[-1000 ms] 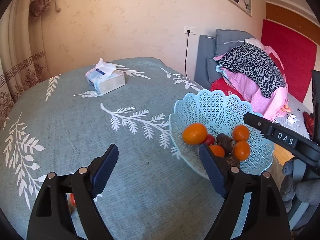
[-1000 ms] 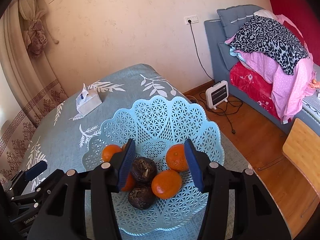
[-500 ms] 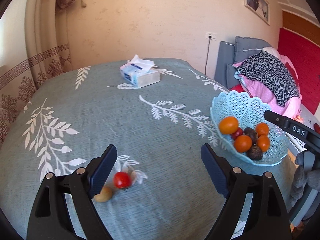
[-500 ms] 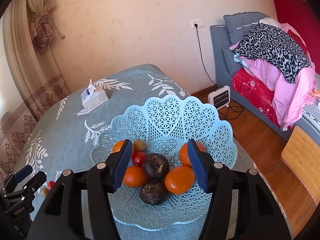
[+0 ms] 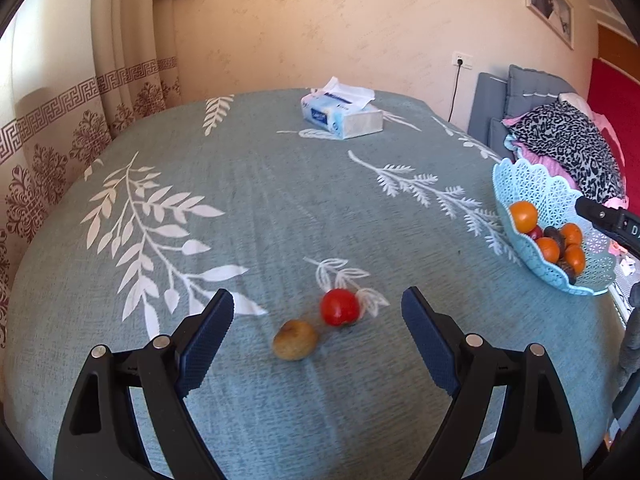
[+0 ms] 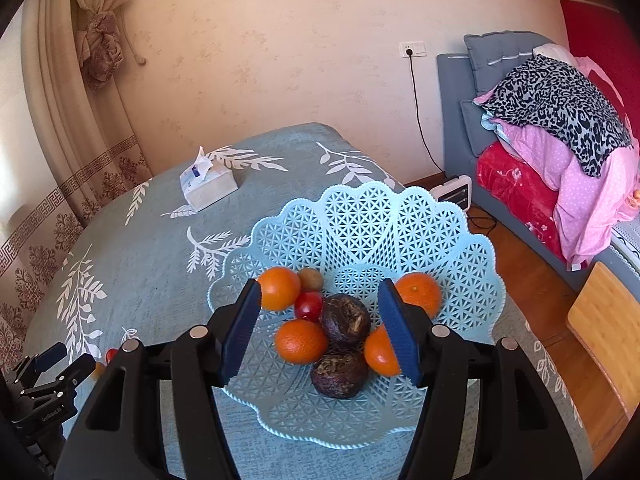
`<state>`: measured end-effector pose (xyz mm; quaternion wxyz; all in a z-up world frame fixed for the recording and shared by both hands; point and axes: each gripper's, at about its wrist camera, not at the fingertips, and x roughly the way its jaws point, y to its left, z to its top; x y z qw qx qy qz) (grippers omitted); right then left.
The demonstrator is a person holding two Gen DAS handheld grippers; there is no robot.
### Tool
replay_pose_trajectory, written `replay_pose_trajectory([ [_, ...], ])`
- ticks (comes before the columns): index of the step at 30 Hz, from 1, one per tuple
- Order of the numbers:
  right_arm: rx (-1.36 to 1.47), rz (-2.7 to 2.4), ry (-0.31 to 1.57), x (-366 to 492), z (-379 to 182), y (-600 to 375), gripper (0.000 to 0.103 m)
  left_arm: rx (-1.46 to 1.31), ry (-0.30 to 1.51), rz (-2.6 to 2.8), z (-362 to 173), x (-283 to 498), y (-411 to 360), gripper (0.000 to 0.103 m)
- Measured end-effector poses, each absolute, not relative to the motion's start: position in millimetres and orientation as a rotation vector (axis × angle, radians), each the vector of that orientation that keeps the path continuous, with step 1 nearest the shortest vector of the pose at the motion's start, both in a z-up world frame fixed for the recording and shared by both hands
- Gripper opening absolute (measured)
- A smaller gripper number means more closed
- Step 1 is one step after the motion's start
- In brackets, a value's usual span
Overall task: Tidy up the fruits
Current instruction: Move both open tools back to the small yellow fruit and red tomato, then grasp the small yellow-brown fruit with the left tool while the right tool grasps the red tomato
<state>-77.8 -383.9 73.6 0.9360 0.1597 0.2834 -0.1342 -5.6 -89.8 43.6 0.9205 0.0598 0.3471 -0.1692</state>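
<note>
A small red fruit [image 5: 340, 307] and a brown kiwi-like fruit [image 5: 295, 339] lie loose on the teal tablecloth. My left gripper [image 5: 318, 301] hovers over them, open wide, touching neither. The light blue lattice basket [image 6: 360, 224] holds several oranges, a red fruit [image 6: 308, 306], a kiwi [image 6: 310, 278] and two dark brown fruits [image 6: 346, 320]. Above them my right gripper [image 6: 320, 292] is empty, its jaws opening with no fruit pressed between the pads. The basket [image 5: 536, 184] also shows at the right of the left wrist view. The left gripper [image 6: 52, 360] appears at the lower left of the right wrist view.
A tissue box [image 5: 342, 114] sits at the far side of the table. The basket stands near the table's right edge. Beyond it are a sofa piled with clothes [image 6: 560, 92], a small heater [image 6: 454, 192] on the wood floor and a wooden board [image 6: 604, 320]. A curtain [image 5: 120, 60] hangs at the left.
The left gripper has swung left away from the basket, and the two loose fruits now lie between its jaws. The right gripper has drawn back a little from the basket, and its jaws stand wider.
</note>
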Motion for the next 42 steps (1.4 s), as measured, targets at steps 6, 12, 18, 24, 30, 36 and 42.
replay_pose_trajectory([
  [6, 0.292, -0.253, 0.586, -75, 73, -370, 0.062, 0.115, 0.744, -0.345, 32, -3, -82, 0.080],
  [12, 0.274, -0.231, 0.597, -70, 70, -358, 0.062, 0.080, 0.792, -0.352, 23, 4, -74, 0.074],
  [18, 0.251, -0.188, 0.607, -61, 70, -340, 0.062, 0.082, 0.855, -0.318, 13, 13, -73, 0.058],
  [24, 0.207, -0.098, 0.615, -51, 73, -309, 0.062, 0.075, 0.867, -0.348, 11, 10, -72, 0.028],
  [30, 0.176, 0.046, 0.684, -33, 66, -269, 0.062, 0.030, 0.808, -0.306, 21, 4, -58, 0.027],
  [36, 0.125, 0.147, 0.742, -17, 58, -232, 0.062, 0.017, 0.752, -0.216, 32, 3, -38, 0.027],
  [42, 0.062, 0.247, 0.815, 0, 43, -192, 0.061, 0.006, 0.736, -0.163, 35, 5, -20, 0.028],
])
